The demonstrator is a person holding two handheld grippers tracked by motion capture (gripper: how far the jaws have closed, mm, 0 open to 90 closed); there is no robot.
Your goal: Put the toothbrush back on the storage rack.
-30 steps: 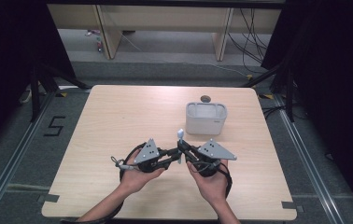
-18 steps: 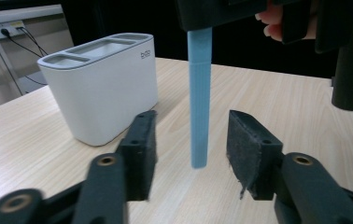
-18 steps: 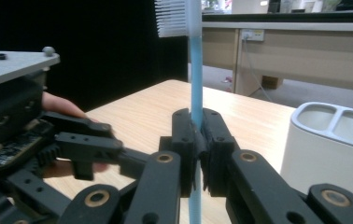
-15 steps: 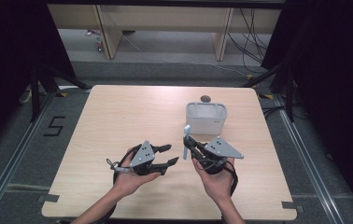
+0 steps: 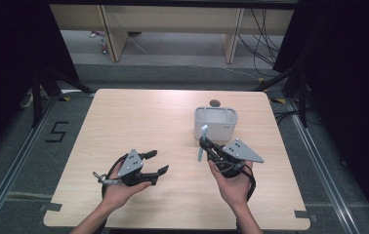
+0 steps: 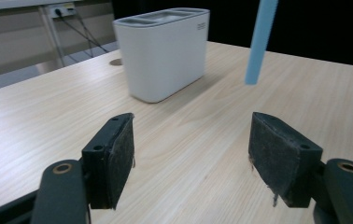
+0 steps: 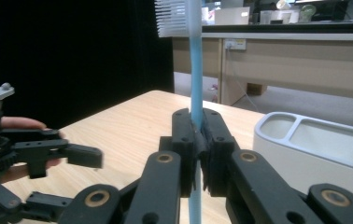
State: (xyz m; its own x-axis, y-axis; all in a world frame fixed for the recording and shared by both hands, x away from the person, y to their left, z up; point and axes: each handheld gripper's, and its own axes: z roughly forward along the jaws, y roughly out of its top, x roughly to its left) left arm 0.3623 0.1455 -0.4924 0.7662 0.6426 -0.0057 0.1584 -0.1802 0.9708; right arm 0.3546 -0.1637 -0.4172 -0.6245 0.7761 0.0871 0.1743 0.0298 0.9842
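A toothbrush (image 5: 201,146) with a light blue handle and white bristles (image 7: 174,18) stands upright in my right gripper (image 5: 206,146). That gripper's jaws are shut on the handle (image 7: 194,84), with the head above them. Just behind it stands a white two-compartment holder (image 5: 215,124), also seen as the holder (image 7: 314,149) on the right of the right gripper view. My left gripper (image 5: 157,162) hovers over the table's front left. Its jaws have just been opening and hold nothing, as the left gripper (image 6: 191,149) shows. Beyond them are the holder (image 6: 165,51) and the brush handle (image 6: 258,42).
The light wooden table (image 5: 138,117) has a small round hole (image 5: 215,103) near its far edge behind the holder. Dark curtains flank the table, and cables and shelving lie on the floor beyond it.
The left gripper let go of the toothbrush, opened wide and drew away to the left. The right gripper carried the brush rightward toward the holder, holding it upright.
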